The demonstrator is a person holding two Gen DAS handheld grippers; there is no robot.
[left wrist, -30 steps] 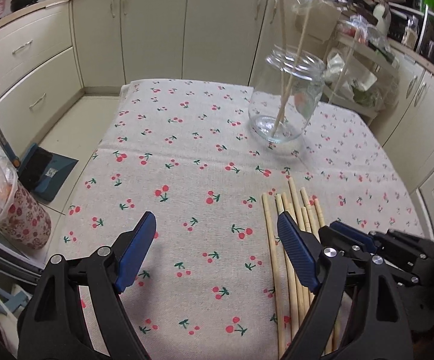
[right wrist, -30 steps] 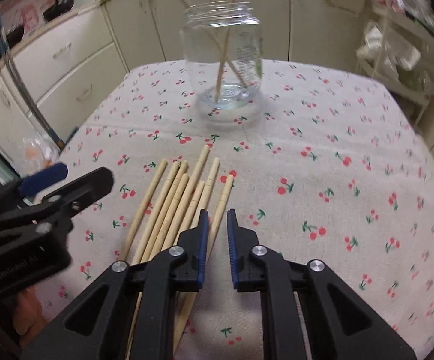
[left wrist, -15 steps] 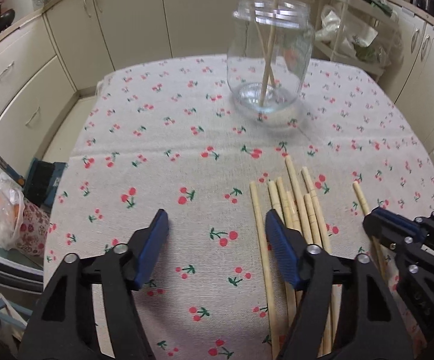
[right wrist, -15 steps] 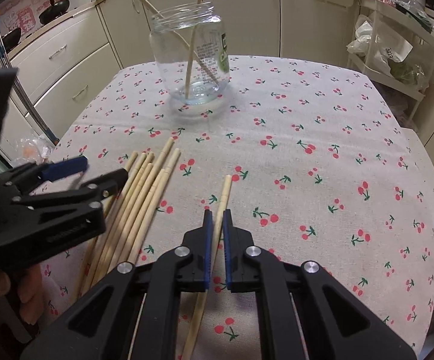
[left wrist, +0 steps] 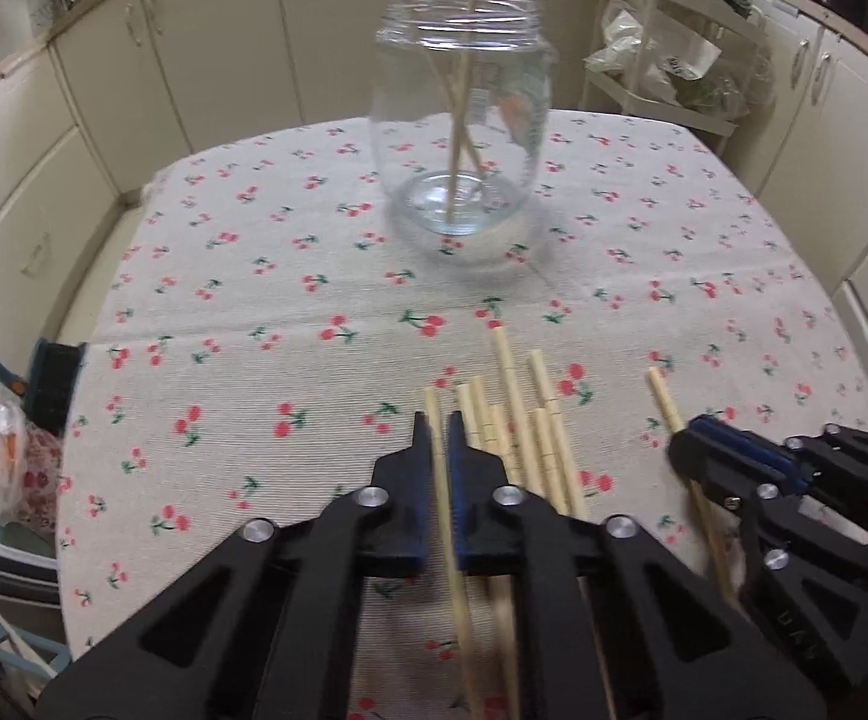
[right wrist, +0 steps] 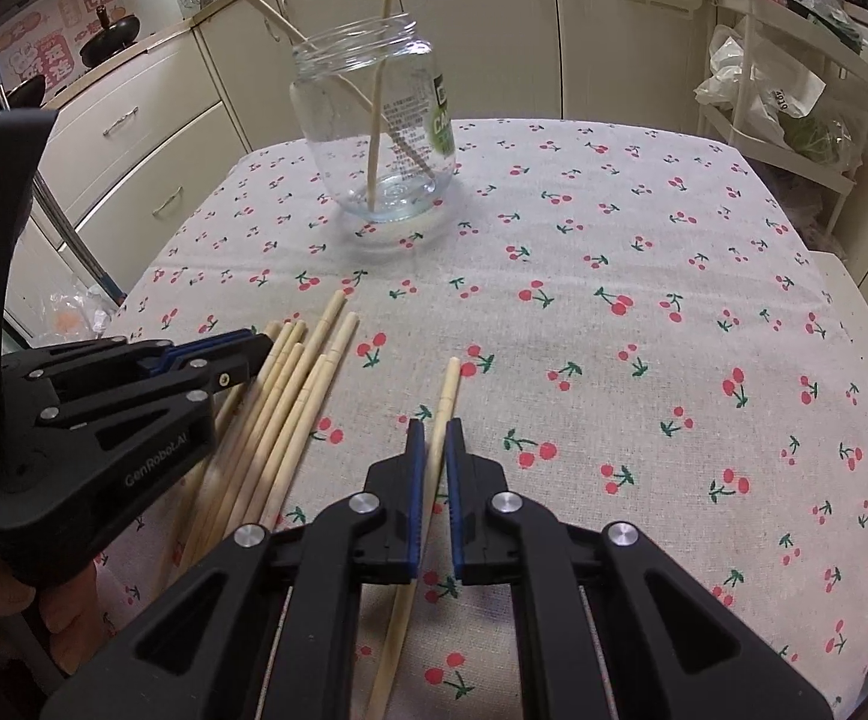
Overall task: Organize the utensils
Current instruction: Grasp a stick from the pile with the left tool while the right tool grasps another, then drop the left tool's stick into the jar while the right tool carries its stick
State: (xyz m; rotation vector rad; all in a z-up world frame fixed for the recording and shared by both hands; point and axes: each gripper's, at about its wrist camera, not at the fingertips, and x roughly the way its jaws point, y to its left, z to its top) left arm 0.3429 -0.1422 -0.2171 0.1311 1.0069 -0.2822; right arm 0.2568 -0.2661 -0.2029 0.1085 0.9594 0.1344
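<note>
- Left gripper (left wrist: 438, 420): black plastic arms with blue ribbed pads, closed on one pale wooden chopstick (left wrist: 442, 480) at the lower centre of the left wrist view.
- Right gripper (right wrist: 431, 429): same build, clamped on a separate chopstick (right wrist: 441, 414) (round, tapering) lying apart from the rest.
- Bundle of chopsticks (right wrist: 290, 402): loose on the cherry-print woven tablecloth (right wrist: 613, 240), lower left of the right wrist view.
- Glass jar (right wrist: 377, 120): clear, threaded rim, upper centre; holds two slanting chopsticks.
</note>
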